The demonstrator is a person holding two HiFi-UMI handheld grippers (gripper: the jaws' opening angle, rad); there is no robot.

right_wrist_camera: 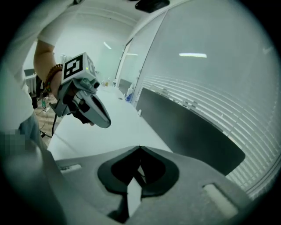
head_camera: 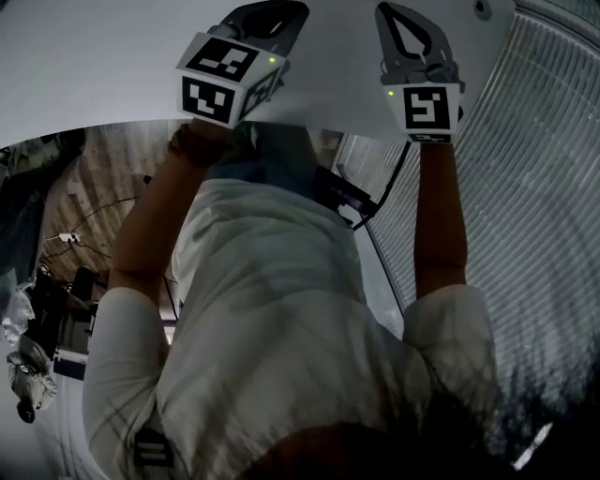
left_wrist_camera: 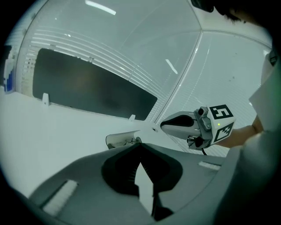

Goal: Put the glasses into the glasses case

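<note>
No glasses show in any view. In the left gripper view a small white rounded object [left_wrist_camera: 119, 139], possibly the glasses case, lies on the white table [left_wrist_camera: 52, 132] just beyond my left gripper's tips. The left gripper [left_wrist_camera: 139, 142] has its jaws meeting at the tips with nothing between them. My right gripper [right_wrist_camera: 139, 147] is likewise shut and empty. In the head view both are raised over the table's edge, the left gripper [head_camera: 277, 13] and the right gripper [head_camera: 394, 13] side by side. Each gripper sees the other: the right gripper [left_wrist_camera: 181, 125], the left gripper [right_wrist_camera: 90, 107].
A long dark panel [left_wrist_camera: 88, 88] stands along the table's far side under slatted blinds [right_wrist_camera: 210, 96]. The person's white shirt [head_camera: 281, 319] fills the head view. Cables and equipment [head_camera: 56, 281] lie on the wooden floor at the left.
</note>
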